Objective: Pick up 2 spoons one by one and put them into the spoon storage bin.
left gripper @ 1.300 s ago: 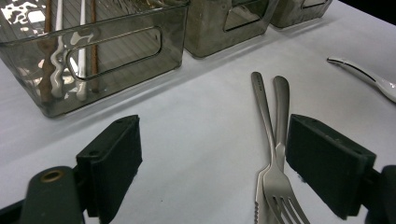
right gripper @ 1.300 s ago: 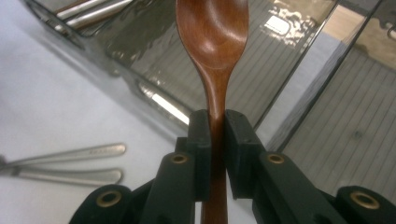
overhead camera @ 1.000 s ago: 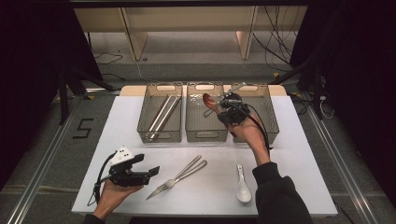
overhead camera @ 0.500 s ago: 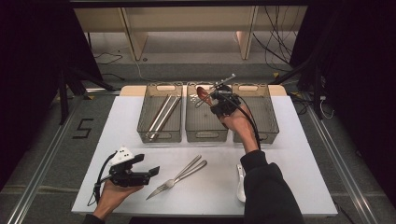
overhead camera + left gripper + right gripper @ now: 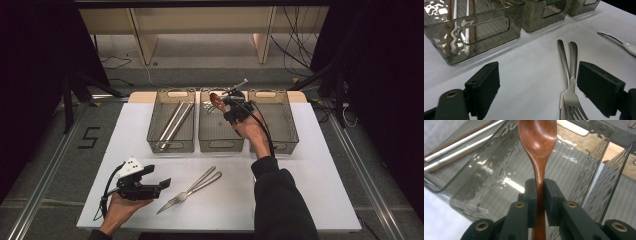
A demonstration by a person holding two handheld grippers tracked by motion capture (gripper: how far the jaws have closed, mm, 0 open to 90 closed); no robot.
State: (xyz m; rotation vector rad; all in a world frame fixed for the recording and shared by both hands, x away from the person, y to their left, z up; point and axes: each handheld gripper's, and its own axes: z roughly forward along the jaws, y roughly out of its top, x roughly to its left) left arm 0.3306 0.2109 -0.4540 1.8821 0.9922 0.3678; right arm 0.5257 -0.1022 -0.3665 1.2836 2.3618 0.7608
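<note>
The right gripper [image 5: 223, 102] has its pads pinched tight on the handle of a wooden spoon [image 5: 538, 137], bowl pointing away from the hand. It hangs above the far end of the middle bin [image 5: 220, 145], inside the rim line, with bare ribbed floor below it and room on both sides. The left bin [image 5: 170, 145], just beside, holds chopsticks [image 5: 175, 121] lying lengthwise; the right bin [image 5: 290, 135] stands on the other side. Nearer me, the left gripper [image 5: 159, 185] rests on the white table [image 5: 310, 195], jaws spread wide around nothing. A fork and knife [image 5: 192, 187] lie crossed just past it, with a white spoon [image 5: 621, 43] farther along.
</note>
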